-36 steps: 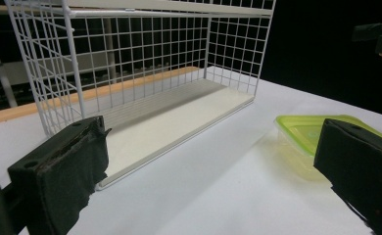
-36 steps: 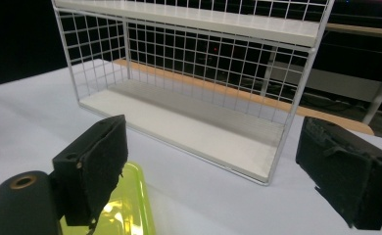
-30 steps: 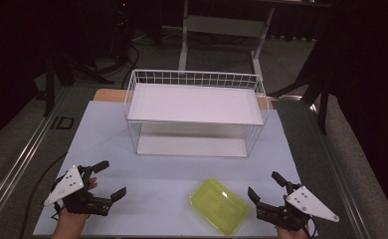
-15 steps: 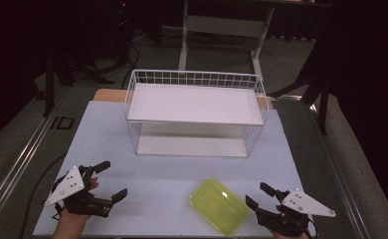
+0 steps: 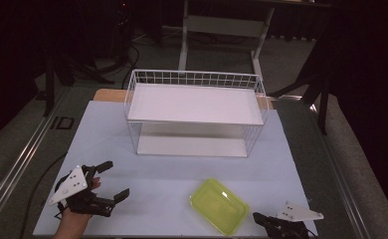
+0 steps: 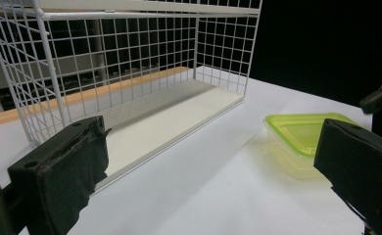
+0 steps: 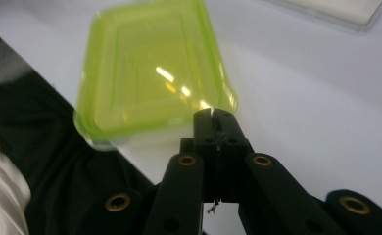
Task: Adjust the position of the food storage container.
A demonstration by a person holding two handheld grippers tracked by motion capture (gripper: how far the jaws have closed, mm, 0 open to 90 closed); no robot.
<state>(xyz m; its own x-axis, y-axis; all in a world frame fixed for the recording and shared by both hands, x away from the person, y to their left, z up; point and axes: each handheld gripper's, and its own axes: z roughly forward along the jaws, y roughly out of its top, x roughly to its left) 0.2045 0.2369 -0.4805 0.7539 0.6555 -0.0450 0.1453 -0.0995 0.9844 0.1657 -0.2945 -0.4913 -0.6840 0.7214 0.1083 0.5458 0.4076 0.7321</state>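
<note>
near the front edge of the desk (image 5: pixel 172 184), well in front of the wire rack (image 5: pixel 194 112), the green lidded container (image 5: pixel 218 205) sits flat, not lifted. likely job: move it to the rack, so nothing is done yet. right hand-held gripper (image 7: pixel 214 113) has just been closing: jaws pressed together, nothing between them, tips at the container's near rim; contact unclear. left hand-held gripper (image 5: pixel 110 178) is wide, empty, well left of the container.
</note>
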